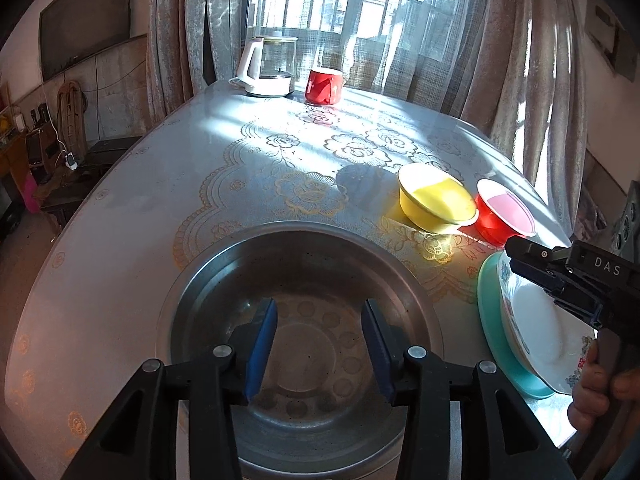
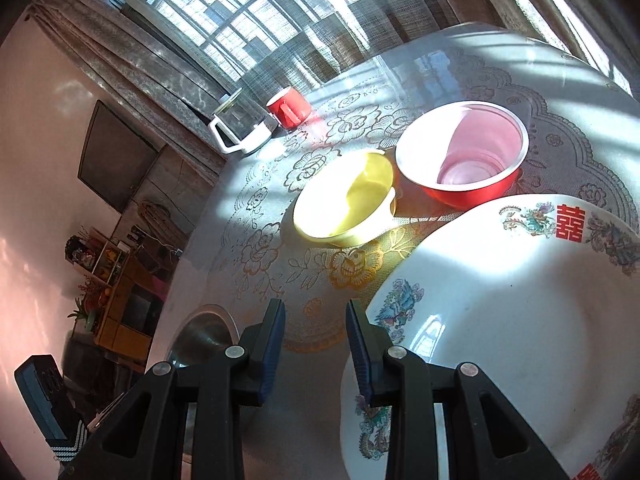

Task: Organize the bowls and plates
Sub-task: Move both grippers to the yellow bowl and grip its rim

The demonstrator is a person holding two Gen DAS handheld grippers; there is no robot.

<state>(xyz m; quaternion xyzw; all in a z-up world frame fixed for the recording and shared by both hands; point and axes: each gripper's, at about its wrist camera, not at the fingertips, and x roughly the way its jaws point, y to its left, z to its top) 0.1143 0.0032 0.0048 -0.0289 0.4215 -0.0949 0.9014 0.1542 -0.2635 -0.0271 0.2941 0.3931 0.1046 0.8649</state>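
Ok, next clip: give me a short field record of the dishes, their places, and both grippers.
metal dish: round steel basin, under left gripper, jaws open, empty
plate stack: white floral plate on teal plate
right gripper: open, holds nothing, at the white plate's rim
bowls: yellow bowl beside red bowl, upright
far edge: glass kettle, red mug

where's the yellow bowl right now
In the left wrist view the yellow bowl stands right of centre on the table, close beside the red bowl and beyond the steel basin.
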